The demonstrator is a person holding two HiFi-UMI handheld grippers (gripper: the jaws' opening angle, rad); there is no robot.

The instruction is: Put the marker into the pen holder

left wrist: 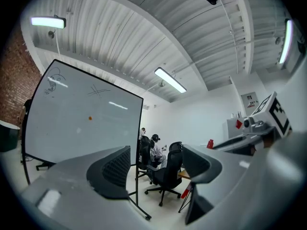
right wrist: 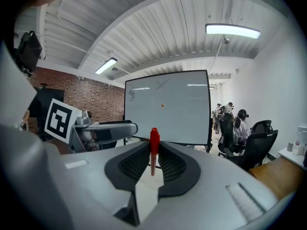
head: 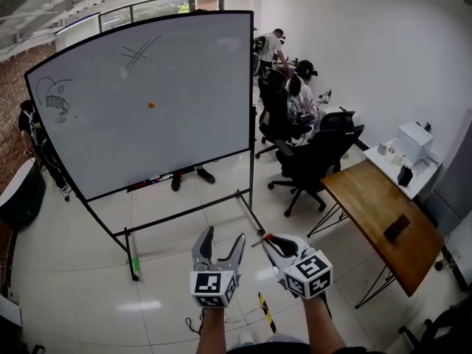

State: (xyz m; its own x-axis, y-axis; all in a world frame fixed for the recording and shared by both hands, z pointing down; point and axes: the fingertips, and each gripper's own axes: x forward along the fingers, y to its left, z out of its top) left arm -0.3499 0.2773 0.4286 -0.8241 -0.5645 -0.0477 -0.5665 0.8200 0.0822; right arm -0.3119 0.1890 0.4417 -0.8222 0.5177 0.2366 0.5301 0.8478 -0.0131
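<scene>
In the right gripper (right wrist: 153,150), the marker (right wrist: 154,139) is half-hidden.

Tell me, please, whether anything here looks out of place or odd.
Nothing looks spilled, damaged or askew. The right gripper is shut on a red marker, the left gripper is open and empty, and the whiteboard stands upright.

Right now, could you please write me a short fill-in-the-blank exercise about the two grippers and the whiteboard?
1. The right gripper is shut on a ____ marker.
2. The left gripper is open and holds ____.
3. The small dot on the whiteboard is ____.
Missing words: red; nothing; orange.
</scene>
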